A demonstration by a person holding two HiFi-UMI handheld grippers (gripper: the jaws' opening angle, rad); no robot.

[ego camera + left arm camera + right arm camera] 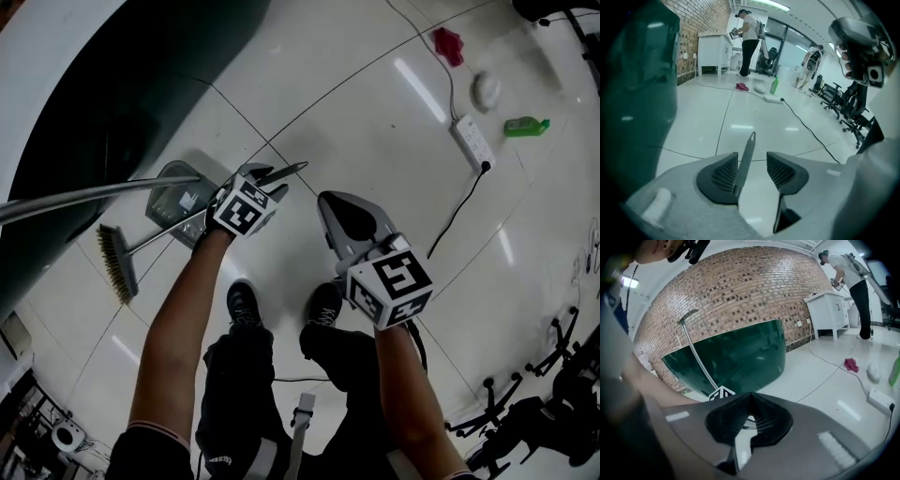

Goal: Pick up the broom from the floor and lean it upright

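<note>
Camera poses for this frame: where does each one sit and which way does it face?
Head view: on the person's head, aimed steeply down at the floor; forearms, shoes, left gripper and right gripper show.
Left gripper view: rides the left gripper, looks across the floor along its open jaws, broom handle between them; right gripper at upper right.
Right gripper view: rides the right gripper, jaws shut, faces the green counter and brick wall; left forearm at left.
Shared: power strip and green bottle, in all three.
</note>
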